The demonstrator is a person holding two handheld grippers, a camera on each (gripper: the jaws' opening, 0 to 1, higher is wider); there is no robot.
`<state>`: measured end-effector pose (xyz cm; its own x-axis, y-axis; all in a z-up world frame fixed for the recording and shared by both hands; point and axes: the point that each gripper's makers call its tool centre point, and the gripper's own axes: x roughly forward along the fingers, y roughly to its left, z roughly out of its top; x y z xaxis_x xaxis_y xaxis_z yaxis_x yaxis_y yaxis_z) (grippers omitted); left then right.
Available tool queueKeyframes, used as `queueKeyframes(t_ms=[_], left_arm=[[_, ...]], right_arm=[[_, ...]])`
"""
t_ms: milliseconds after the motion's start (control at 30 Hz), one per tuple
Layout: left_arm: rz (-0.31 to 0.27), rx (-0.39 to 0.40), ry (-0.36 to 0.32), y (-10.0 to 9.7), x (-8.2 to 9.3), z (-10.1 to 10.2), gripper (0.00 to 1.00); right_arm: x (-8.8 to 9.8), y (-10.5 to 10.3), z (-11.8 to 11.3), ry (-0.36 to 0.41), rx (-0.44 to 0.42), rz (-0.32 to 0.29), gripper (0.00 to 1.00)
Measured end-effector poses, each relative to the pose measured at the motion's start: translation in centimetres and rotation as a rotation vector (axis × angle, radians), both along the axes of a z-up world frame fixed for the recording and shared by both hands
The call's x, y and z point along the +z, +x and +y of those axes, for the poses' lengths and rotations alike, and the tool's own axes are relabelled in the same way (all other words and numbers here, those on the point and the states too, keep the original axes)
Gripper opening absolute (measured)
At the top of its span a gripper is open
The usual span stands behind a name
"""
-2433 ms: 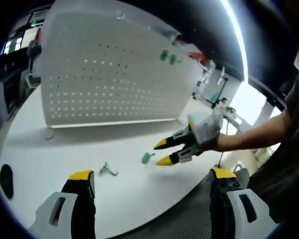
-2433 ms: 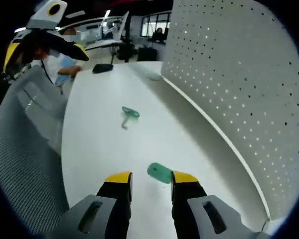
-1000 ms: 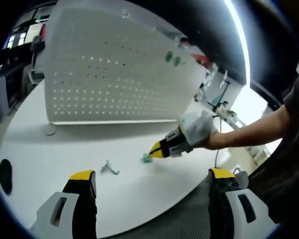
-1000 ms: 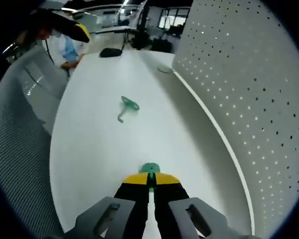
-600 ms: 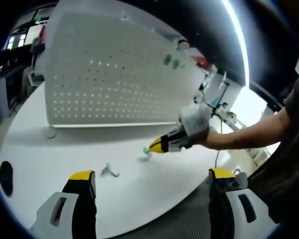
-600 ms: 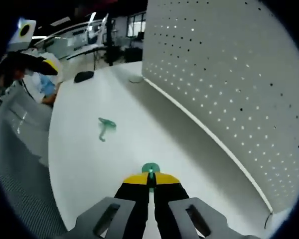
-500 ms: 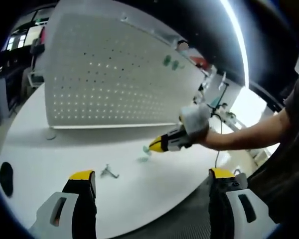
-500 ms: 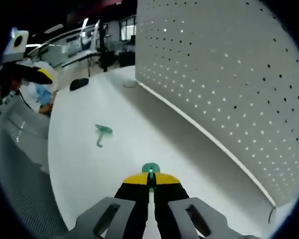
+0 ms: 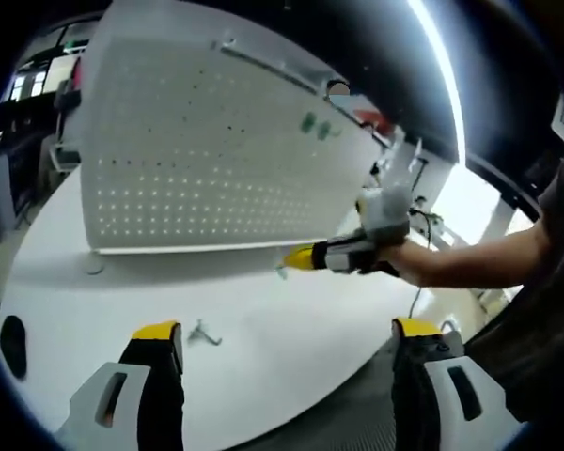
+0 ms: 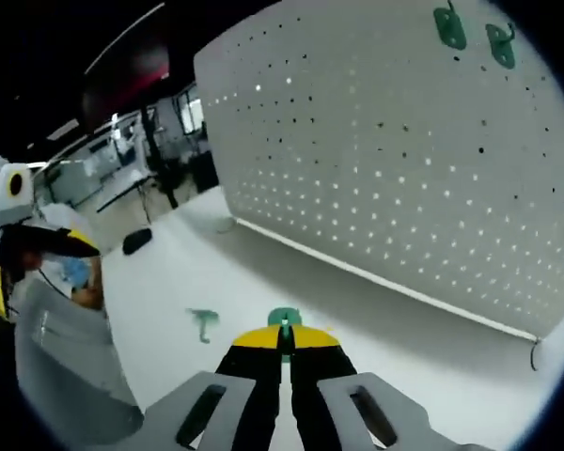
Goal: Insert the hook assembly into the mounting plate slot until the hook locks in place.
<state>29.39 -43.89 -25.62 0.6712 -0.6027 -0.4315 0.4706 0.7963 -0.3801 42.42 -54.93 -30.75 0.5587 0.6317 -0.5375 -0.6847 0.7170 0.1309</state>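
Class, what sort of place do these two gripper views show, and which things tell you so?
Probably an open-plan office or lab: a long white table, an upright white pegboard with green hooks, and more desks behind.

Bright overhead glare — soft, fisheye-warped edges

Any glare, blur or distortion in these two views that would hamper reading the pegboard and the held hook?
Left gripper view: a ceiling light strip blows out; fisheye bows the pegboard; the right gripper looks slightly soft. Right gripper view: evenly lit, pegboard holes crisp, green hook sharp between shut jaws; the spare hook on the table is soft.
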Motion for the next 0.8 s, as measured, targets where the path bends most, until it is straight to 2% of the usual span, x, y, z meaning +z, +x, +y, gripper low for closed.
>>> queueKeyframes(t_ms=[167, 300, 533, 667, 800], left_arm=[[-0.014, 0.005, 0.007, 0.9, 0.5, 0.2, 0.93], [-0.031, 0.003, 0.008, 1.8, 1.2, 0.2, 0.91], [-0.036, 0.016, -0.017, 3.1, 1.8, 0.0, 0.85], [-0.031, 0.01, -0.019, 3.2, 1.7, -0.3, 0.81], [-0.026, 0.011, -0.058, 3.1, 2.0, -0.6, 0.75]], right_arm=[[3.2, -0.8, 1.2, 0.108, -0.027, -0.006, 0.0], [4.7, -1.8, 2.0, 0.161, -0.031, -0.002, 0.0], [6.6, -4.0, 3.4, 0.251, -0.034, 0.014, 0.0], [7.6, -5.6, 4.3, 0.309, -0.036, 0.035, 0.0], [8.8, -7.1, 5.3, 0.356, -0.021, 0.044, 0.0]])
